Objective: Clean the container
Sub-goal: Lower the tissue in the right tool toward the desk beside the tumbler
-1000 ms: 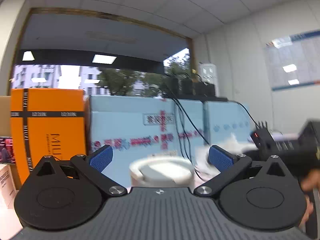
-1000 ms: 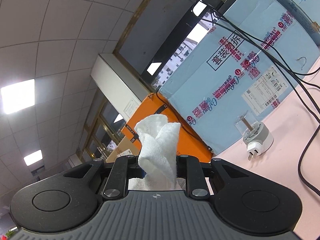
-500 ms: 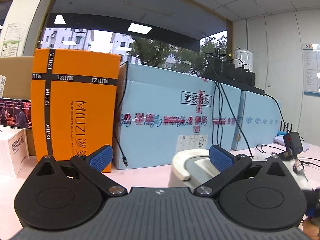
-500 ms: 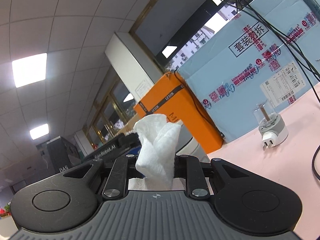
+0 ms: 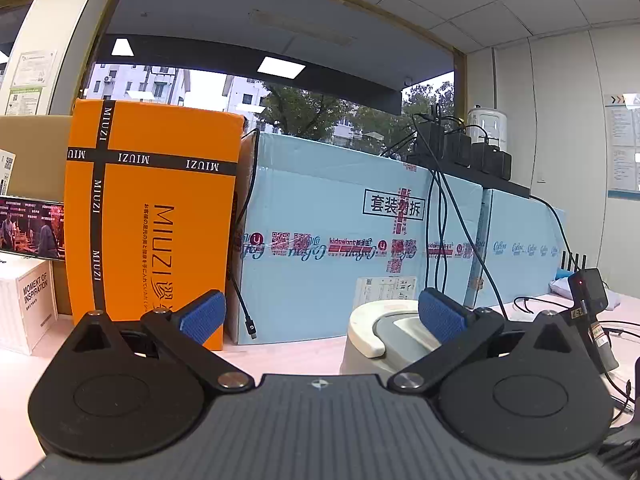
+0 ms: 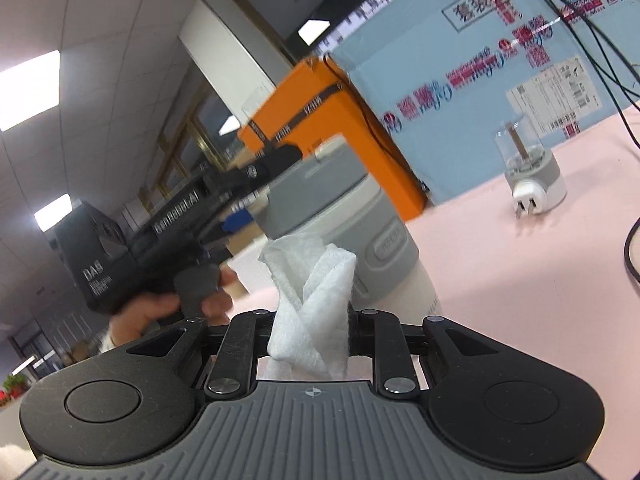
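- My left gripper [image 5: 320,316] has its blue-padded fingers [image 5: 200,316] wide apart, and nothing sits between them.
- The container [image 5: 374,338], a grey cup with a cream lid, stands on the pink desk [image 5: 288,354] just ahead of the left gripper, close to its right finger; I cannot tell whether that finger touches it.
- My right gripper [image 6: 312,328] has its fingers drawn together, clamped on a white cloth [image 6: 310,300] that sticks up in loose folds.
- In the right wrist view the container [image 6: 352,216] rises straight behind the cloth, very near it; whether they touch I cannot tell, as the view is blurred.
- In that same view the left gripper [image 6: 168,232] reaches in from the left beside the container, with the person's hand [image 6: 160,308] wrapped round its handle.
- An orange box [image 5: 148,220] and a long pale blue box [image 5: 360,240] stand side by side along the desk's far edge, behind the container.
- A small grey and white plug with a clear top [image 6: 528,176] sits on the desk to the right of the container, well apart from it, in front of the blue box [image 6: 500,60].
- Black cables [image 5: 440,216] hang down the front of the blue box.
- A small white box [image 5: 28,312] stands near the desk's left edge.
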The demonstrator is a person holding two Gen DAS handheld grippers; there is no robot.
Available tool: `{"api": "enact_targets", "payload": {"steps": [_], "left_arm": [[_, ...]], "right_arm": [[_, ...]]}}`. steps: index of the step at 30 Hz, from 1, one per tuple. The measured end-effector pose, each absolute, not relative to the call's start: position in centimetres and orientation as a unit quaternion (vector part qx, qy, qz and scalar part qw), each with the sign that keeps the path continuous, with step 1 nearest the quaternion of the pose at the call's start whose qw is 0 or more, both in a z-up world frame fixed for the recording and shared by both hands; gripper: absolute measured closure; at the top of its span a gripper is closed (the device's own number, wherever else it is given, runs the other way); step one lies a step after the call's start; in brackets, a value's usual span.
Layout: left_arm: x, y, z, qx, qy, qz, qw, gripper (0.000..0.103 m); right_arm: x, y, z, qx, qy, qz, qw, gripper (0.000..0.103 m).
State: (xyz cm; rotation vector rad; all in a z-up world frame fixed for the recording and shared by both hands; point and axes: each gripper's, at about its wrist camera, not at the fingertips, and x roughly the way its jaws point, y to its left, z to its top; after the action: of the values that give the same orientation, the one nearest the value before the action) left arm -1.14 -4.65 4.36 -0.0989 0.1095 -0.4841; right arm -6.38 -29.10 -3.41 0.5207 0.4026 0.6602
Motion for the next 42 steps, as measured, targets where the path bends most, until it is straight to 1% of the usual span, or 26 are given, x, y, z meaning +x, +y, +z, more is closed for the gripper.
{"api": "enact_targets", "payload": {"steps": [8,13,14,15,19,21,24,27,31,32,34,35,36,38,42], "left_arm": [[-1.2,-4.8,4.2,-0.052,0.054,-0.244,0.967,0.000],[-1.2,-4.8,4.2,-0.053,0.055,-0.245,0.967,0.000],[-1.2,-4.7,4.2,-0.054,0.055,-0.245,0.966,0.000],[-1.1,-4.7,4.2,-0.055,0.056,-0.245,0.966,0.000],[-1.1,-4.7,4.2,-0.058,0.057,-0.246,0.966,0.000],[-1.1,-4.7,4.2,-0.059,0.057,-0.247,0.966,0.000],[-1.0,-4.7,4.1,-0.060,0.057,-0.247,0.965,0.000],[-1.0,-4.6,4.1,-0.062,0.058,-0.248,0.965,0.000],[-1.0,-4.5,4.1,-0.065,0.059,-0.249,0.964,0.000],[-1.0,-4.5,4.1,-0.065,0.059,-0.249,0.964,0.000],[-1.0,-4.5,4.0,-0.066,0.059,-0.249,0.964,0.000],[-1.1,-4.5,4.0,-0.065,0.059,-0.249,0.964,0.000],[-1.1,-4.5,4.0,-0.065,0.059,-0.249,0.964,0.000],[-1.1,-4.5,4.0,-0.066,0.059,-0.250,0.964,0.000],[-1.0,-4.5,4.0,-0.068,0.061,-0.251,0.964,0.000]], "right_arm": [[-5.2,-27.0,-4.3,0.180,0.284,0.296,0.894,0.085],[-5.8,-25.5,-3.9,0.096,0.287,0.274,0.913,0.084],[-6.0,-25.2,-3.8,0.080,0.283,0.269,0.917,0.083],[-6.2,-25.0,-3.6,0.065,0.280,0.264,0.921,0.077],[-7.1,-24.6,-3.3,0.018,0.262,0.243,0.934,0.065],[-7.6,-24.6,-3.2,0.001,0.256,0.235,0.938,0.052],[-8.1,-24.6,-3.1,-0.013,0.253,0.227,0.940,0.045],[-8.2,-24.9,-3.1,-0.013,0.253,0.228,0.940,0.042],[-8.1,-24.9,-3.0,-0.016,0.257,0.228,0.939,0.043],[-8.2,-24.9,-3.0,-0.018,0.258,0.229,0.938,0.046],[-8.1,-24.7,-2.9,-0.017,0.253,0.236,0.938,0.059],[-8.3,-24.6,-2.8,-0.015,0.250,0.240,0.938,0.072],[-8.4,-24.6,-2.7,-0.011,0.247,0.242,0.938,0.079],[-8.4,-24.7,-2.7,-0.003,0.242,0.242,0.940,0.082],[-7.7,-24.5,-2.7,0.005,0.245,0.228,0.942,0.082]]}}
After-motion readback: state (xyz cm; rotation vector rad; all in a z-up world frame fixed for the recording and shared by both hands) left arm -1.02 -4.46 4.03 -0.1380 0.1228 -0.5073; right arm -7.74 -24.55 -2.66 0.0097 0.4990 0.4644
